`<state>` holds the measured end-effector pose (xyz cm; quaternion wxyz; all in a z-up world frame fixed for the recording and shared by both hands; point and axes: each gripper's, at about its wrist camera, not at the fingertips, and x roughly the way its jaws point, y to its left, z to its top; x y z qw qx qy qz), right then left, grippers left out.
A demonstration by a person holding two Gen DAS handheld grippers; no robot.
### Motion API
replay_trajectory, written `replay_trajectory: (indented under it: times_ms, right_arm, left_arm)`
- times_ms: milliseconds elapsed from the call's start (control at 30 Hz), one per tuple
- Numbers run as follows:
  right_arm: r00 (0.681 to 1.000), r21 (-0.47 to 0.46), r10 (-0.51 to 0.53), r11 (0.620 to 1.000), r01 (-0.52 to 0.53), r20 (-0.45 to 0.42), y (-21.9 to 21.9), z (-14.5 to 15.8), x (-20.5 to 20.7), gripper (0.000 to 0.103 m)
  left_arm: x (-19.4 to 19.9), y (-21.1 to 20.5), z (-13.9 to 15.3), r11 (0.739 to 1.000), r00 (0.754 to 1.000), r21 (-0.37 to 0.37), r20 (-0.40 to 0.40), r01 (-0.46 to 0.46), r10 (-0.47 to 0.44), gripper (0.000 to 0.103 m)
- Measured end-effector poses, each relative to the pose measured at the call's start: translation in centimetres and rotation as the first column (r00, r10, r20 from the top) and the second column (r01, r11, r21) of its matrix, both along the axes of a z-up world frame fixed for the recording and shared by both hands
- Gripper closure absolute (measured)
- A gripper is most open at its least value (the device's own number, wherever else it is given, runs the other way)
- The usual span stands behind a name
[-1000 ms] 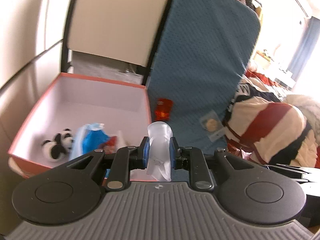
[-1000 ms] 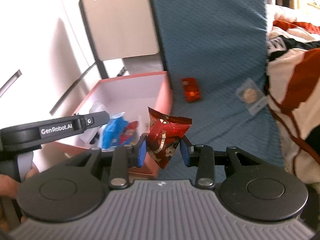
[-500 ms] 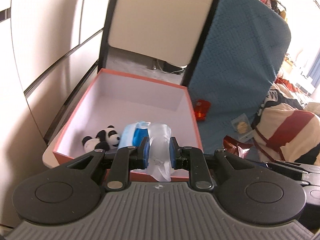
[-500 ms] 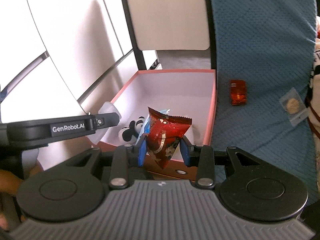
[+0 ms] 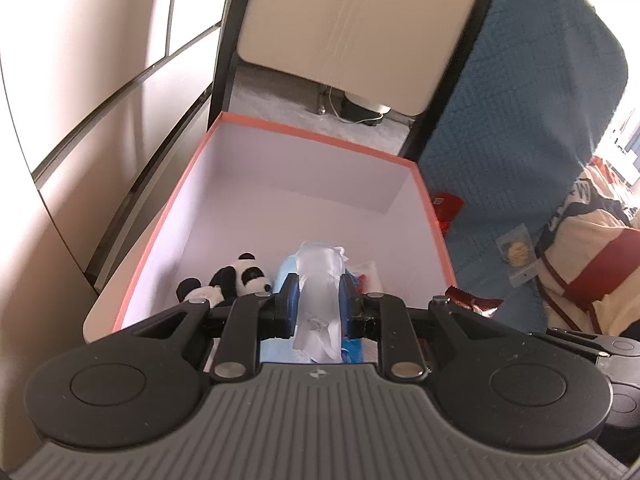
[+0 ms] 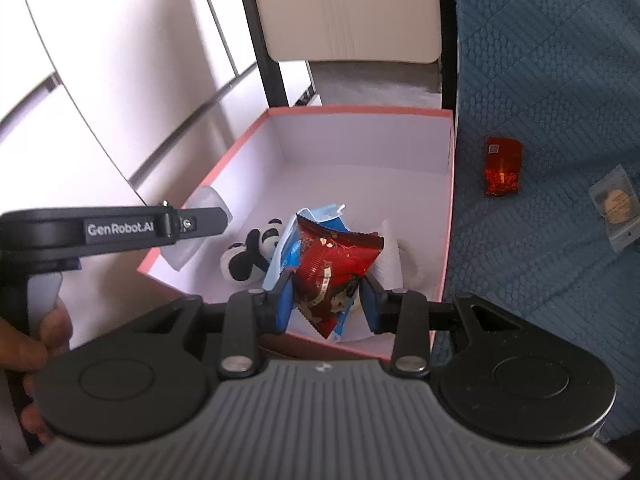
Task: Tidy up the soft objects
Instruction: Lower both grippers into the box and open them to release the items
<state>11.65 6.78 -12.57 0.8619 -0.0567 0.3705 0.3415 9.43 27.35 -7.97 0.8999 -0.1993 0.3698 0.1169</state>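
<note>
My left gripper [image 5: 319, 300] is shut on a clear plastic packet [image 5: 320, 284] and holds it over the near end of the open pink-rimmed box [image 5: 312, 136]. My right gripper [image 6: 328, 300] is shut on a red snack packet [image 6: 334, 268] above the box's near edge [image 6: 450, 216]. Inside the box lie a panda plush [image 5: 240, 280], also in the right wrist view [image 6: 252, 252], a blue packet [image 6: 288, 252] and a white item [image 6: 394, 260]. The left gripper [image 6: 120, 228] shows at the left of the right wrist view.
On the blue bedspread [image 6: 540, 80] right of the box lie a small orange-red packet [image 6: 502, 166] and a clear packet with a round biscuit [image 6: 616, 204]. A striped blanket [image 5: 588, 264] lies further right. A chair [image 5: 352, 20] stands behind the box, wardrobe panels [image 5: 80, 60] at the left.
Both grippers have moved left and forward over the box, each still holding its packet. The box now fills the middle of both views.
</note>
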Motion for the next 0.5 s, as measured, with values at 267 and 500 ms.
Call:
replay_trajectory:
  times_ms: [267, 500]
  right_arm:
    - [0.999, -0.054, 0.008, 0.998, -0.01, -0.036, 3.0, -2.1, 2.3, 0.064]
    - [0.999, -0.074, -0.002, 0.997, -0.002, -0.049, 3.9, -2.9, 3.4, 0.063]
  left_arm:
    - [2.1, 2.7, -2.7, 1.0, 0.999, -0.03, -0.05, -0.01, 0.008, 0.079]
    - [2.9, 3.7, -3.7, 0.997, 0.999, -0.069, -0.049, 0.016, -0.019, 0.067]
